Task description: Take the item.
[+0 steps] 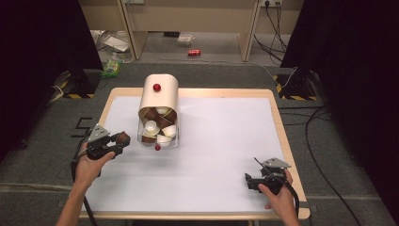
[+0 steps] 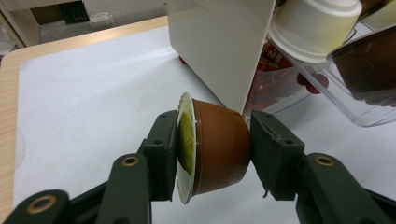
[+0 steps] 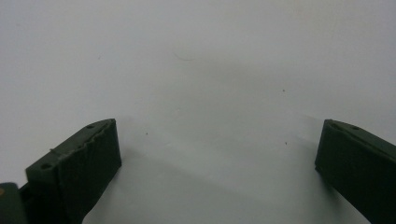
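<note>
The left gripper [image 2: 212, 149] clamps a brown coffee pod [image 2: 217, 147] sideways, its pale green foil lid against one jaw; the right gripper [image 3: 217, 163] gapes wide.

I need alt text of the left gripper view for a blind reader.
The left tongs are shut on a brown capsule turned on its side, above the white table mat. Behind it stand a cream holder and a clear bin with more capsules.
</note>
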